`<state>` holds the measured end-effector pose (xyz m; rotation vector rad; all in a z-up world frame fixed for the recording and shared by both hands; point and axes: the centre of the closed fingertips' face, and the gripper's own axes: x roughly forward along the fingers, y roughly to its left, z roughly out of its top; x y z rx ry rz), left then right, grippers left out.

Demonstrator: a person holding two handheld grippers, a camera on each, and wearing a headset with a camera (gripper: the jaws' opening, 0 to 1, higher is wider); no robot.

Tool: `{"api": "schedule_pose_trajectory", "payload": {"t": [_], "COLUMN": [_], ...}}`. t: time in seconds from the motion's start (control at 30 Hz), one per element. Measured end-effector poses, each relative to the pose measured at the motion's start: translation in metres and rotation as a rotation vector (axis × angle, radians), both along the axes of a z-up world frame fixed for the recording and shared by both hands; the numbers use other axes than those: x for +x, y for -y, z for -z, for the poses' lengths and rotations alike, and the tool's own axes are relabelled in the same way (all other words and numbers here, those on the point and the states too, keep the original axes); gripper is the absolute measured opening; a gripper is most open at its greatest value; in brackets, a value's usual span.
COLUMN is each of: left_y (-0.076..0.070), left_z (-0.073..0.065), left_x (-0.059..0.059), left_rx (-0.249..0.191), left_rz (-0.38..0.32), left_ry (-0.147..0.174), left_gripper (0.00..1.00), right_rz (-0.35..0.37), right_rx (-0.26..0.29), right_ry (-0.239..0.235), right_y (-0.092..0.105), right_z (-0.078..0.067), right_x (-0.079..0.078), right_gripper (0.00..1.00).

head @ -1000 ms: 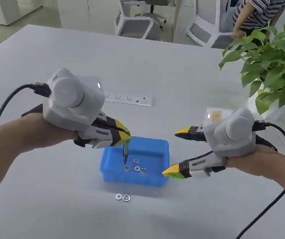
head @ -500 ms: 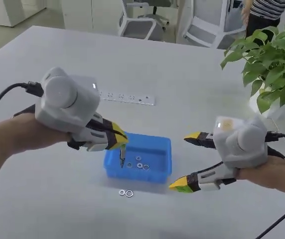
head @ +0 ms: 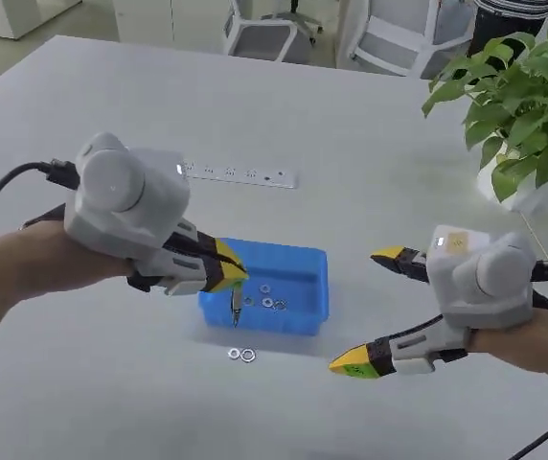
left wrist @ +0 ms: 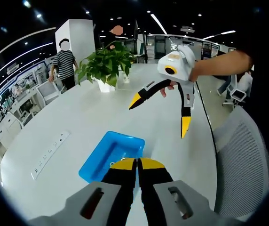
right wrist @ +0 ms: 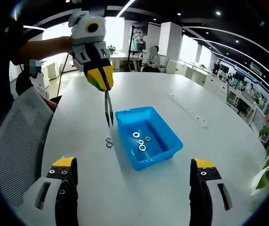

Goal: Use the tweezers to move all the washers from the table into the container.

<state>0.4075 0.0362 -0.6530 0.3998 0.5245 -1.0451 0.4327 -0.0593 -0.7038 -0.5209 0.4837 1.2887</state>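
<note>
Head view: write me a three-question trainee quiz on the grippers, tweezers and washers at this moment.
1. True or false: the left gripper is shut on the tweezers.
2. How many washers lie on the table outside the blue container?
3. The right gripper is: A) shut on a washer, B) open and empty, C) resting inside the container.

Key: 1 true; 2 two; 3 B.
</note>
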Motion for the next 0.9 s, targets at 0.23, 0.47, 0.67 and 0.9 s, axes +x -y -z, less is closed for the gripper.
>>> {"api": "schedule_pose_trajectory", "payload": {"t": [0.23, 0.47, 0.67, 0.9], "left_y": [0.007, 0.013, 0.019, 0.023], "left_z": [0.010, 0.020, 0.026, 0.036], "left_x": [-0.003, -0.006, -0.007, -0.008], "left_rx": [-0.015, -0.014, -0.018, -0.011], "left_rz": [0.011, 0.025, 0.037, 0.045], "left_ry": [-0.013, -0.029, -0.035, -0.043], "left_gripper": [0.06, 0.06, 0.06, 0.06], "right_rz": [0.007, 0.009, 0.008, 0.010], "right_rx": [-0.005, -0.014, -0.015, -0.021], "right_ry": [-0.016, -0.030, -0.041, -0.047], "right_y": [0.004, 0.006, 0.006, 0.008], "right_z": [0.008, 0.013, 0.016, 0.018], "right_x": [-0.006, -0.012, -0.017, -0.020], "right_gripper": [1.00, 1.00, 1.00, 1.00]}}
